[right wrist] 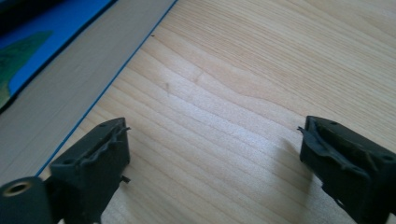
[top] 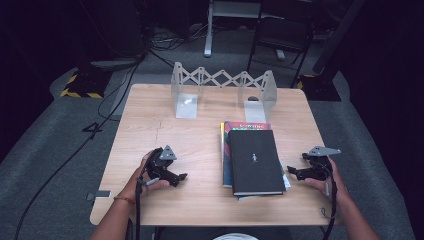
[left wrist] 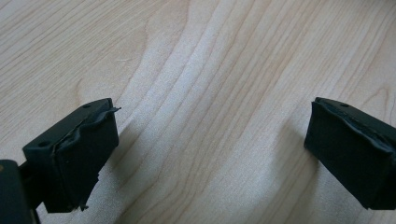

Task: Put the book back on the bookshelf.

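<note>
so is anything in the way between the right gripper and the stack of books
Nothing visible. The right gripper sits open just right of the stack of books, with bare table between its jaws and the page edges.

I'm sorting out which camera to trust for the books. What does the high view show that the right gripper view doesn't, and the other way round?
High view alone: the whole stack, with the black book on top, the folding rack at the table's far edge, the left tool and both hands.

Right gripper view alone: close up, a book's page edge under a blue cover, and its open jaws with bare wood between them.

Both: the right tool, the stack, and the table.
</note>
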A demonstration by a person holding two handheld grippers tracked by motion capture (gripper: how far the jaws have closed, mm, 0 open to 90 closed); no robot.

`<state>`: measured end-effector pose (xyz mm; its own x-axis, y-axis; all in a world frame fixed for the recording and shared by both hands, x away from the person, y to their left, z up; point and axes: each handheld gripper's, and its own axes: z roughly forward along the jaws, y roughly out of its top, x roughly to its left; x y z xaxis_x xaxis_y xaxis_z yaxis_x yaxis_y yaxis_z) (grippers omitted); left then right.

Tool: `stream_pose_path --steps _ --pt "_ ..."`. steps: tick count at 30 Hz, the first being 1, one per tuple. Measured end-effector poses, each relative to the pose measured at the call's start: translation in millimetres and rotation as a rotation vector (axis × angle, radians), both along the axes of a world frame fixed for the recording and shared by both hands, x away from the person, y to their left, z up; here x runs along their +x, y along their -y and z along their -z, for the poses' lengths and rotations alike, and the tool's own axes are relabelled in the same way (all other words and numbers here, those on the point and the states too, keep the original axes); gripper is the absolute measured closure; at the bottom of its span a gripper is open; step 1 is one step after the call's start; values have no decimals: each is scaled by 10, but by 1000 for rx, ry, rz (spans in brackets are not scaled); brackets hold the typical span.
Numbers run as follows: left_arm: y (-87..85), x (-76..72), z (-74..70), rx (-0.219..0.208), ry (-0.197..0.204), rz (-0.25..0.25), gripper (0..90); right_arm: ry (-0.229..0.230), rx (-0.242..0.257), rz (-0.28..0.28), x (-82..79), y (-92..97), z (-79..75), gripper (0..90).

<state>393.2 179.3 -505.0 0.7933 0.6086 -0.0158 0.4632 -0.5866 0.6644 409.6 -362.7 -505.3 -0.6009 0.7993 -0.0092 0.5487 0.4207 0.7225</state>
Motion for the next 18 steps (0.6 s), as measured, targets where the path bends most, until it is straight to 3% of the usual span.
stream_pose_path --steps 3,9,11,14,18 --pt "21 3 2 -2 -2 -25 23 -6 -5 41 -4 -7 4 43" --pt "26 2 3 -3 -1 -30 24 2 -2 40 -26 37 -4 97" --pt "26 -4 2 -2 3 -27 30 -5 29 4 -49 69 -38 199" --pt "25 -7 2 -2 4 -19 30 3 45 -4 -76 72 -116 209" --pt "59 -20 2 -1 2 -9 30 55 74 -60 -175 18 -339 234"
